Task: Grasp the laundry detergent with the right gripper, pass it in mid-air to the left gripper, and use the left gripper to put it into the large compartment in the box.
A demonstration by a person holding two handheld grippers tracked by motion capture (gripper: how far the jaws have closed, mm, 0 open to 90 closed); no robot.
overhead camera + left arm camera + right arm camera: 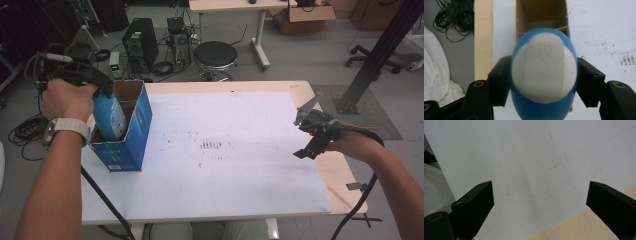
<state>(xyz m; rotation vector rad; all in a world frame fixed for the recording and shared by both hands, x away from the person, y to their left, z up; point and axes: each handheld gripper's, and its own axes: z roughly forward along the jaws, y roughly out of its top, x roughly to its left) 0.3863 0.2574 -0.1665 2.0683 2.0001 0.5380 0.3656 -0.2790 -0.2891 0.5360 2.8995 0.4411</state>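
One blue bottle (111,114); one blue box (129,136); two grippers; one table (240,150).

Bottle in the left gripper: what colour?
Blue with a white label, the bottle shows best in the left gripper view.

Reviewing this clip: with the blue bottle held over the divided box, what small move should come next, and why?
Probably lower it a little further. The left claw is shut on the blue bottle, whose lower end is already in the near compartment of the blue box, not yet seated.
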